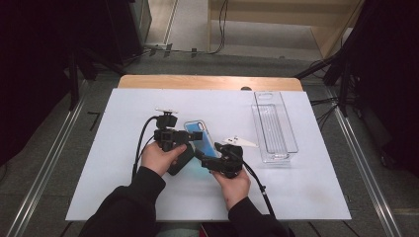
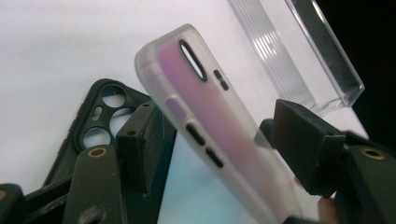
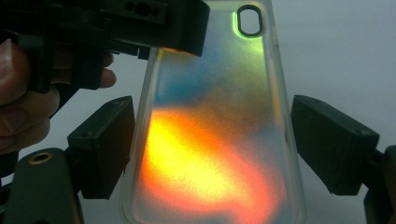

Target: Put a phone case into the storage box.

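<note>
A translucent phone case (image 1: 200, 136) with a blue-to-orange sheen is held tilted above the white table (image 1: 296, 187). In the right gripper view the case (image 3: 210, 140) lies lengthwise between the pads of my right gripper (image 3: 212, 144), which press on its two long edges. My left gripper (image 1: 190, 134) comes from the left at the case's upper end. In the left gripper view the case (image 2: 210, 121) stands edge-on between that gripper's (image 2: 215, 140) jaws; one pad is at its rim, the other just off it. A black phone case (image 1: 180, 163) (image 2: 98, 116) lies under the left hand.
A clear plastic tray (image 1: 276, 153) (image 2: 336, 79) stands empty at the right of the table. The wooden table edge (image 1: 207, 81) runs along the far side. Cables trail from both grippers toward the person. Dark equipment stands off the table on both sides.
</note>
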The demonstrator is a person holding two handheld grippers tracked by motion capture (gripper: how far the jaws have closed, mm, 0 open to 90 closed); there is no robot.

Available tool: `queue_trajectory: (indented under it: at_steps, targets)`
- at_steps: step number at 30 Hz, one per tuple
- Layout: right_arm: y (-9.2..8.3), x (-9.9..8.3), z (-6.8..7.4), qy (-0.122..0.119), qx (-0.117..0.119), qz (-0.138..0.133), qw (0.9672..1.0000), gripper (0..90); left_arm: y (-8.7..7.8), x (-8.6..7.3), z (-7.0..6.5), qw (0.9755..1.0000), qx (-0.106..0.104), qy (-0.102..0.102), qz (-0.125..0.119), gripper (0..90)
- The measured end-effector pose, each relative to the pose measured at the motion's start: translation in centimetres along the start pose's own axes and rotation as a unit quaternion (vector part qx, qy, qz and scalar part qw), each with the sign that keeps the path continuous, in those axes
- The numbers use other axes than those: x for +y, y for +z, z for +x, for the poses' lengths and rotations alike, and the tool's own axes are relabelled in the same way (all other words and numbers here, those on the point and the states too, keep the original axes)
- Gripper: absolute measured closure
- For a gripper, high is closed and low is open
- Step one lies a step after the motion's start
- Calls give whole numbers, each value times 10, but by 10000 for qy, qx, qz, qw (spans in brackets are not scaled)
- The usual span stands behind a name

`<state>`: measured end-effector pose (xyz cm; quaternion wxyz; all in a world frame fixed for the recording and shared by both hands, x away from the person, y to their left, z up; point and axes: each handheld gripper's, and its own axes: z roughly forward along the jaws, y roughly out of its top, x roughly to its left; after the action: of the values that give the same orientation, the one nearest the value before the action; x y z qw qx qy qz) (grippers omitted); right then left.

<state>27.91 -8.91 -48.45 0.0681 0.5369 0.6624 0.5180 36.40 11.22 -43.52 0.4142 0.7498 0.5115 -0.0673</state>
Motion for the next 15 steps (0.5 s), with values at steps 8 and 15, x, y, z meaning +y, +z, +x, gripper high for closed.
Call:
queue_trajectory:
  at_steps: [8,15]
  targets:
    - [2,-1,6,12,87,-255,9996,150,-1,4,5,9987,-124,-496,-27,575]
    - [5,-2,8,-201,104,-403,9989,149,-6,6,10,9956,-477,-805,-74,764]
